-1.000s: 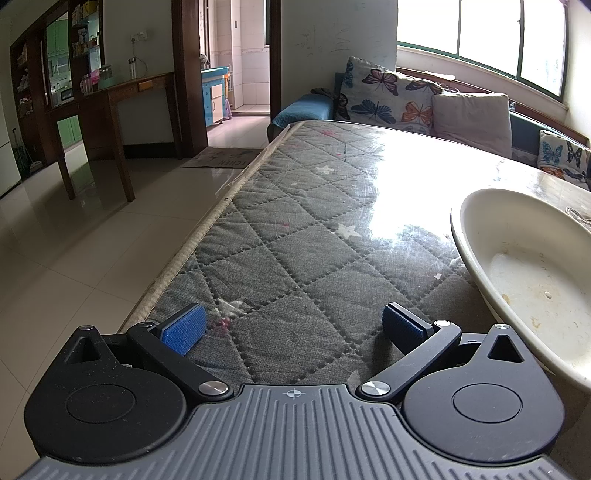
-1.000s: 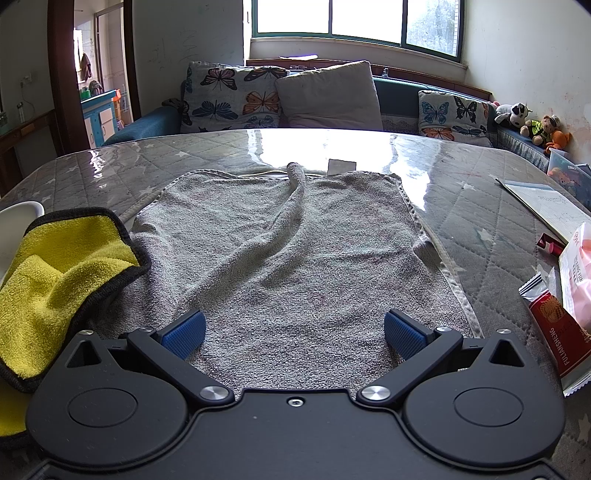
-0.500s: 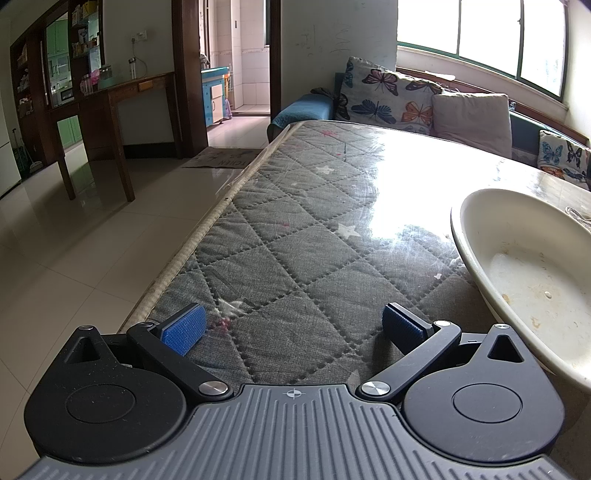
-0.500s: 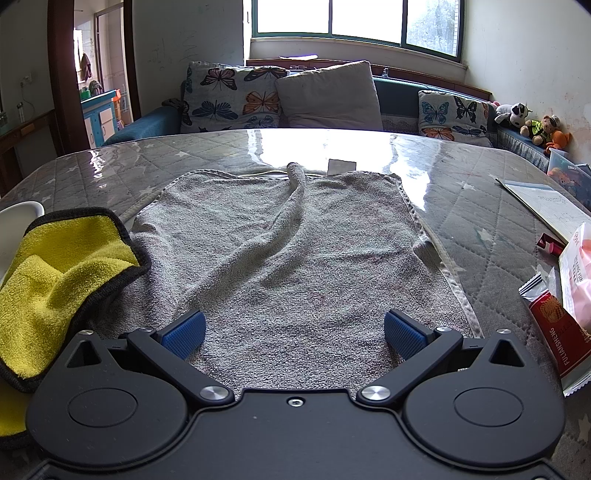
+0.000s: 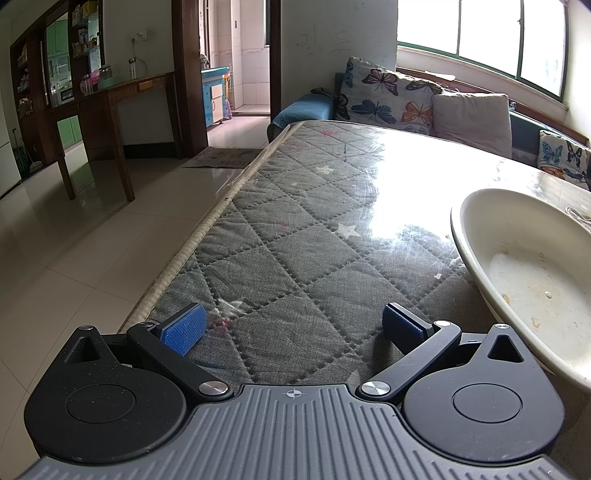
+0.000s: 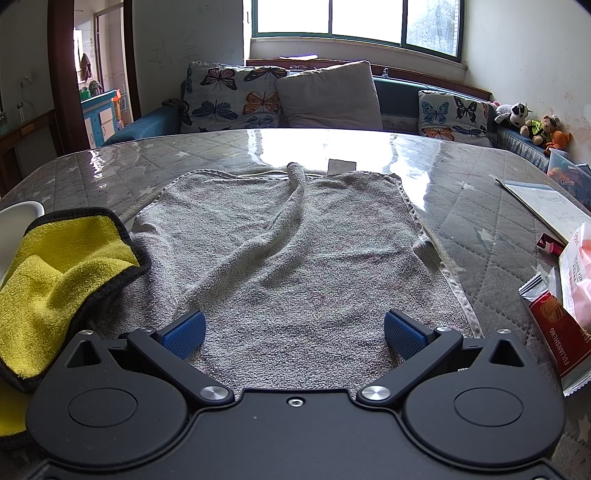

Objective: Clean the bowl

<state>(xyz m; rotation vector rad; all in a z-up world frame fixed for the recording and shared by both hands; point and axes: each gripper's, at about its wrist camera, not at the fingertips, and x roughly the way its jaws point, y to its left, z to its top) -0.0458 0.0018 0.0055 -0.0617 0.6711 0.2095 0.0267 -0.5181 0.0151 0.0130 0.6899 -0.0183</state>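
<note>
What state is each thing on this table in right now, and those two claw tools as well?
Bowl: upright, dirty, food residue inside.
Yellow cloth: crumpled, untouched.
Grey towel: spread out, one ridge.
Red packet: lying flat.
Left gripper: open, empty.
Right gripper: open, empty, over the grey towel.

Pretty bright daylight in both views, all coming from the wide green-framed windows (image 6: 354,18) at the back, which are basically blown out to white. That light bounces hard off the clear plastic sheet over the grey quilted worktop (image 5: 295,236), so there's a big white glare patch (image 5: 402,192) in the left wrist view and another (image 6: 317,147) in the right. Fine scratches in the plastic catch the light. Heavy fisheye bending at the edges, dark corners. Focus is sharp, no motion blur, and the shadows are soft.
</note>
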